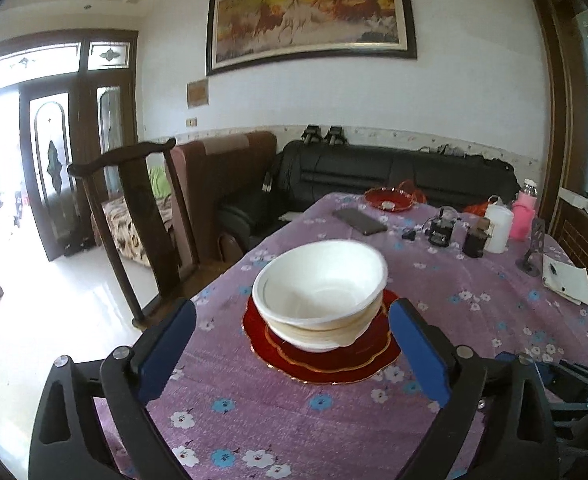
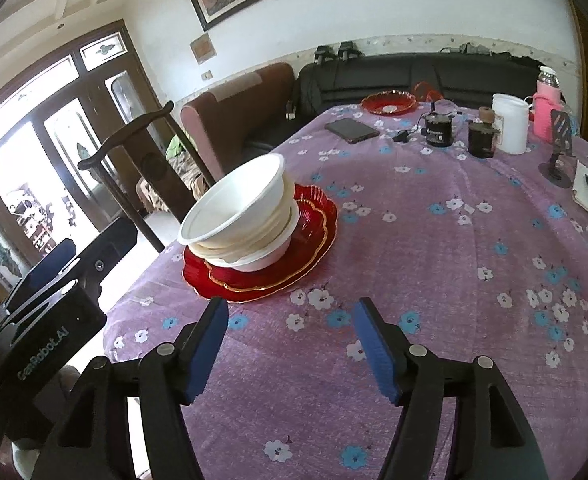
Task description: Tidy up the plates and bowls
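Note:
A stack of white bowls (image 1: 321, 294) sits tilted on stacked red plates with gold rims (image 1: 326, 360), near the left edge of the purple flowered table. The stack also shows in the right wrist view (image 2: 239, 208) on the red plates (image 2: 294, 256). My left gripper (image 1: 294, 344) is open and empty, its blue pads wide apart just short of the plates. My right gripper (image 2: 289, 320) is open and empty, hovering over the cloth just in front of the plates. Another red plate (image 1: 390, 199) lies at the far end of the table.
At the far end stand a phone (image 1: 360, 221), dark jars (image 1: 440, 232), a white container (image 1: 498, 227), a pink bottle (image 1: 524, 212) and a notebook (image 1: 566, 282). A wooden chair (image 1: 133, 216) stands left of the table. The left gripper's body (image 2: 49, 328) shows in the right view.

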{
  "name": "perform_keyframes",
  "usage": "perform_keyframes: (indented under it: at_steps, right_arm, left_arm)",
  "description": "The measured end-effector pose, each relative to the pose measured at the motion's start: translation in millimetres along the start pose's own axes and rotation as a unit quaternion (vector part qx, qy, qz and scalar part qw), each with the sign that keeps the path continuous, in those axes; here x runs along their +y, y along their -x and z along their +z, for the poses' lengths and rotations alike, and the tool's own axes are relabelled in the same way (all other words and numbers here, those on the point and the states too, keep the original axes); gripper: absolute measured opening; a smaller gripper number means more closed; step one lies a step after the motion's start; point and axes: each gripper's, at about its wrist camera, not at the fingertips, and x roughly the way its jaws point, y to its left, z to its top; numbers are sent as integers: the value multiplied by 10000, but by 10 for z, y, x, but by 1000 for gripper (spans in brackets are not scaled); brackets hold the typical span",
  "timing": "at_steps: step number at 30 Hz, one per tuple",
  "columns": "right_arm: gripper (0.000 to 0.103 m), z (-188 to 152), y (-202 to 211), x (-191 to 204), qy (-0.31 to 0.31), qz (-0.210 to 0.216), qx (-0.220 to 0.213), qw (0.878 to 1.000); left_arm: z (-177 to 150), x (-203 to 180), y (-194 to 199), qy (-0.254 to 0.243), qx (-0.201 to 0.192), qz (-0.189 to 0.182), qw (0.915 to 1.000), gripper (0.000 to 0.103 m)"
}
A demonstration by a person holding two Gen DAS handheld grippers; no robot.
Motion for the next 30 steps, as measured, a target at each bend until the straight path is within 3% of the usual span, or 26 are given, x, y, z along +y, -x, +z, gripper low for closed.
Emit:
perform_keyframes:
  at_steps: [9,15,18,21,30]
  right_arm:
    - [75,-57,23,-11,115,-16,-286,9995]
    - [76,-84,-33,-30,158,-9,-278,9995]
    - [77,-95,-58,6,235,-26,-262,9994]
    - [77,-94,-84,55,346,-47,-246,9991]
    - [80,-83,-174,129,489,-141,-200,9985]
  left_arm:
    - [15,-96,190,45,-673,193,9975,103]
    - [26,-104,206,105,-821,170,9964,103]
    - [20,-153,160,-72,-768,294,9966,103]
    - [9,-196,81,-249,-574,148,9979,103]
    - [-17,-134,-180,-33,124,-107,9999,103]
